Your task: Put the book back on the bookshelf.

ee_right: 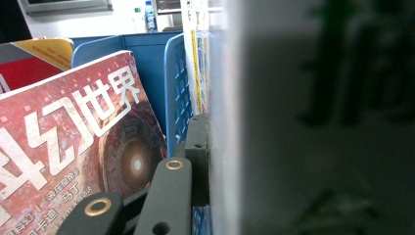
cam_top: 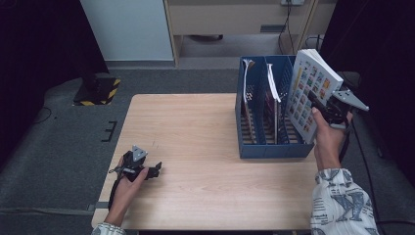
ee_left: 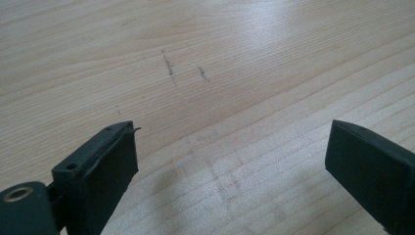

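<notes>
Over the right-hand compartment of the blue file rack (cam_top: 274, 149), a thick book (cam_top: 313, 83) with a grid of coloured pictures on its cover is held tilted, its lower edge at or just inside the rack's right wall; how deep it sits cannot be told. The book is clamped by the right gripper (cam_top: 317, 108) near its lower right edge. In the right gripper view one black jaw is seen pressed flat against the book's pale face (ee_right: 313, 122), with the blue lattice divider (ee_right: 177, 88) just behind.

Two thinner volumes are already stood in the other compartments; a red-covered magazine (ee_right: 73, 147) is seen leaning in the neighbouring slot.

The left gripper (cam_top: 147, 170) is rested on the wooden table (cam_top: 195, 127) near its front left corner, well apart from the rack, jaws wide apart with nothing between them.

Risks, as judged:
- The book's lower corner could be caught on the rack's right wall, since it is held tilted.
- The rack could be pushed or tipped, as it is not steadied by the left gripper.
- The heavy book could pivot in an edge grip.
</notes>
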